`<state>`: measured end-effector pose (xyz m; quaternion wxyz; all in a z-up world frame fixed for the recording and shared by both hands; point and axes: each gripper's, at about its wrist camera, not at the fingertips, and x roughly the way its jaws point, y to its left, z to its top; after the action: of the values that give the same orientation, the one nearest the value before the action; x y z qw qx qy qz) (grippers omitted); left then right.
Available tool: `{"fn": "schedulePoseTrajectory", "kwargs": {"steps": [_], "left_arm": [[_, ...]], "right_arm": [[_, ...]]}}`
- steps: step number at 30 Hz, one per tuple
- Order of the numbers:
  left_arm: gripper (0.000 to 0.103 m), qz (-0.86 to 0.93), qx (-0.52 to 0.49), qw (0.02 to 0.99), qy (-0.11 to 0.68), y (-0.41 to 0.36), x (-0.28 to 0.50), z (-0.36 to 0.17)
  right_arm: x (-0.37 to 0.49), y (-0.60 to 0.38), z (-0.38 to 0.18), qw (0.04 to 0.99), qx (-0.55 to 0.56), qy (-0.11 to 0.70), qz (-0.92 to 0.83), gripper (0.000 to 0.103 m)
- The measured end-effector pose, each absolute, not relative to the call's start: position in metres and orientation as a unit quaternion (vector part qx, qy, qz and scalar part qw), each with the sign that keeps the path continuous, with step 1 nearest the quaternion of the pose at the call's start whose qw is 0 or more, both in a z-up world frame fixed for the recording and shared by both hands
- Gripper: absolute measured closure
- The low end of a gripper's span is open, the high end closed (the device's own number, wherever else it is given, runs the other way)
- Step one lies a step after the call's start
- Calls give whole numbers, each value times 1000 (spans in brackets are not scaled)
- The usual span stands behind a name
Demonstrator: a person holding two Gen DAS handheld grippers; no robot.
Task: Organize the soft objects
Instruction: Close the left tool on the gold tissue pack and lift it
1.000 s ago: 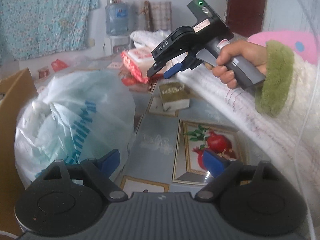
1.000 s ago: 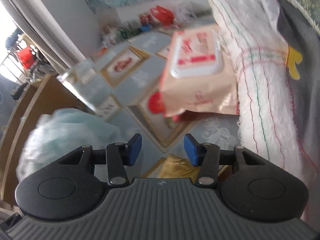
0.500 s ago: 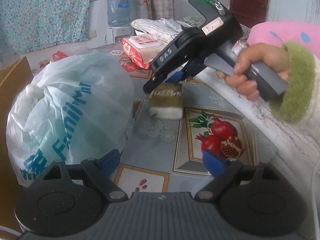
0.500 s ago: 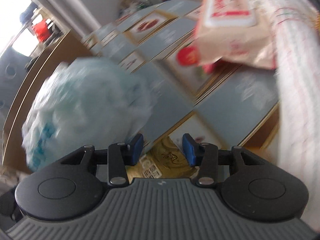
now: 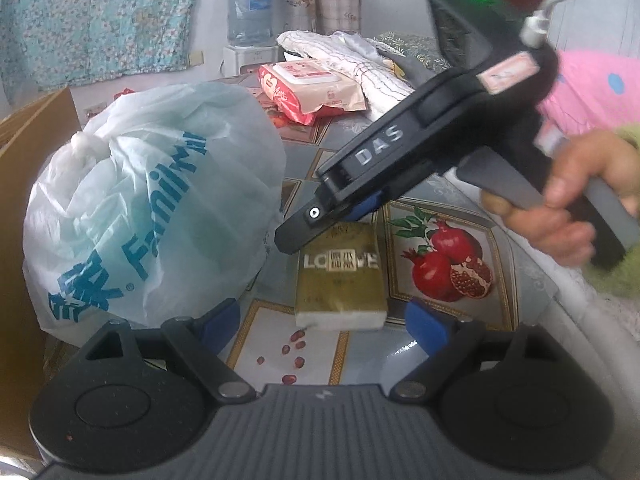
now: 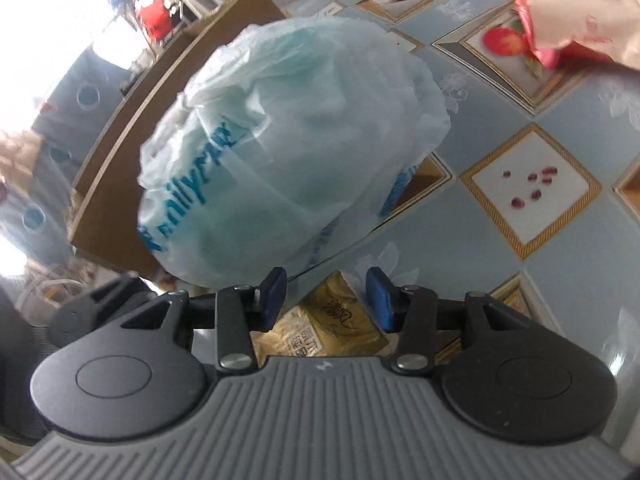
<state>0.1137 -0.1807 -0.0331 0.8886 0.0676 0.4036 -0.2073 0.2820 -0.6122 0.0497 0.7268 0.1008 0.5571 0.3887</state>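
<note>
Tissue pack (image 5: pixel 340 276): gold soft pack flat on the worktop (image 5: pixel 440 208), just beside the tied plastic bag (image 5: pixel 152 204).
Right claw (image 6: pixel 327 300): poised over the pack's far end, jaws opening, pack below them, pads not pressing.
Left claw (image 5: pixel 320 324): wide, empty, near the pack's white end.
Handling: probably light, squashy, slick wrapper.
Hold: likely across the narrow sides, mid-length.
Wipes pack (image 5: pixel 312 88): well beyond the tissue pack.

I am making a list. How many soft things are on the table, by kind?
Plastic bag: 1
Wet wipes pack: 1
Gold tissue pack: 1
Folded white towel: 1
Total: 4
</note>
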Motion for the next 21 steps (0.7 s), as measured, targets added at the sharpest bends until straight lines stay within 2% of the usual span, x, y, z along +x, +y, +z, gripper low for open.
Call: {"fn": "schedulePoseTrajectory", "kwargs": {"steps": [6,11,21], "left_arm": [[12,-210,67,889,401,-185,121,-36],[12,-211,72,885,408,-192,127,-42],[28,-199,89,878,426,-205,137,-54]], "right_arm": [[267,-650,67,755,196,532,330,57],[257,-669,53,749,242,545,290,57],[241,-674,24,732,279,552,286,58]]}}
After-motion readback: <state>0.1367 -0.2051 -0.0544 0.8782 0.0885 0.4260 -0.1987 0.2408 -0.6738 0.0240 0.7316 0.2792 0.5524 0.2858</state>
